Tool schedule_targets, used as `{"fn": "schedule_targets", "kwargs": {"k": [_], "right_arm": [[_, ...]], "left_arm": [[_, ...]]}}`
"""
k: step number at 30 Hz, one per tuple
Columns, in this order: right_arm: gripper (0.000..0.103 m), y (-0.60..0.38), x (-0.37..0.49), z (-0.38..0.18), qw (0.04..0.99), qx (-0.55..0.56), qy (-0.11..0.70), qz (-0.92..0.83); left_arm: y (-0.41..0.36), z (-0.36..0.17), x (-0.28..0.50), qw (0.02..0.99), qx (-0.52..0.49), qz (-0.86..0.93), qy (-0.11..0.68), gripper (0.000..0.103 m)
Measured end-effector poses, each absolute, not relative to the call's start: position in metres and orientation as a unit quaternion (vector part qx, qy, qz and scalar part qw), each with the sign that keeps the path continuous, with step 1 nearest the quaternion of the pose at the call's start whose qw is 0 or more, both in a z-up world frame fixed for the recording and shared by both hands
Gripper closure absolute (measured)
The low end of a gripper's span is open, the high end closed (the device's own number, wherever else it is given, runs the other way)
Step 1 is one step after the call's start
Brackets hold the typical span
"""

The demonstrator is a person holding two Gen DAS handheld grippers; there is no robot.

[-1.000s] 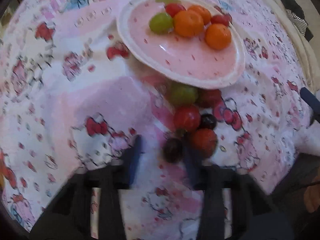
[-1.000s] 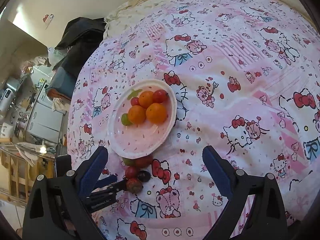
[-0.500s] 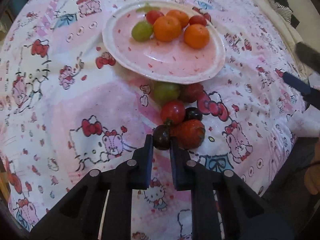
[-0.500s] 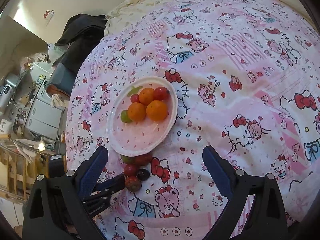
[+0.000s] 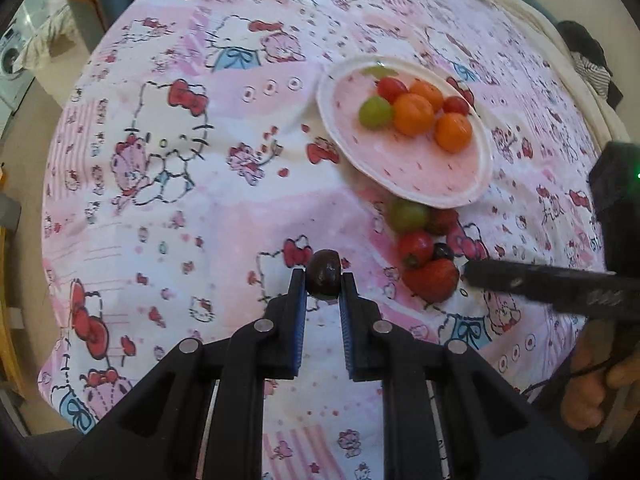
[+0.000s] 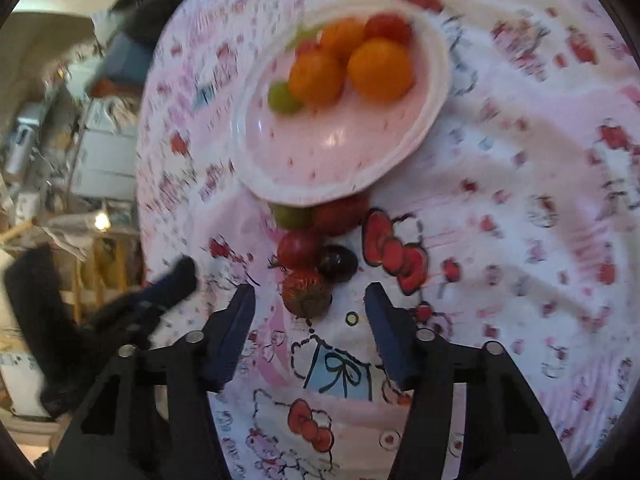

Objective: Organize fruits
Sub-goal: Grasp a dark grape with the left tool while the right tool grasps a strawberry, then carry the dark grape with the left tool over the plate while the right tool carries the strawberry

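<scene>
My left gripper point(image 5: 323, 280) is shut on a dark round fruit point(image 5: 324, 276), held above the bedspread to the left of the pile. A pink plate point(image 5: 476, 196) carries oranges point(image 5: 414, 114), small red fruits and a green grape point(image 5: 374, 111). In front of it lie a green grape point(image 5: 408, 214), a red tomato point(image 5: 416, 246), a dark fruit point(image 5: 443, 251) and a strawberry point(image 5: 434, 280). My right gripper point(image 6: 308, 300) has its jaws closing, and the strawberry point(image 6: 306, 294) sits between the fingertips, untouched by the pads. The plate point(image 6: 436, 92) lies beyond.
A pink cartoon-print bedspread point(image 5: 200, 200) covers the bed. A person's hand point(image 5: 600, 384) holds the right gripper at the right edge. Shelves and clutter point(image 6: 100, 152) stand past the bed's left side, and dark clothing point(image 5: 588, 56) lies at the far right.
My left gripper shut on the dark fruit, then lifted it up and left, away from the pile. My right gripper dropped toward the pile and its jaws narrowed around the strawberry.
</scene>
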State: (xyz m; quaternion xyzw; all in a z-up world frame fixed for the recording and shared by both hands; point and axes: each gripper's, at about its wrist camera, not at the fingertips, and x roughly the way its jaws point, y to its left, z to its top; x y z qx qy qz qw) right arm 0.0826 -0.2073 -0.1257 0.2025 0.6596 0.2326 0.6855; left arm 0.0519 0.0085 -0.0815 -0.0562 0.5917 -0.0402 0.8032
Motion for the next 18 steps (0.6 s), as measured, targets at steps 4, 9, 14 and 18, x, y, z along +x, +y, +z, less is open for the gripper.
{"fn": "schedule_targets", "kwargs": {"k": [4,9,14,18], "right_arm": [[0.052,-0.184,0.082,-0.141,0.678,0.168,0.677,0.234],[0.054,-0.172,0.082,-0.147,0.688,0.143,0.672,0.235],[0.071,-0.166,0.078,-0.147,0.698,0.118,0.666,0.236],[0.071,-0.176,0.075,-0.141,0.698,0.136,0.661,0.241]], "left_arm": [[0.016,-0.081,0.046,0.806,-0.056,-0.037,0.588,0.090],[0.024,-0.078,0.043,0.807,-0.060,-0.033,0.587,0.090],[0.017,-0.072,0.046,0.813,-0.057,-0.038,0.579,0.090],[0.014,-0.068,0.047,0.817,-0.052,-0.038,0.573,0.090]]}}
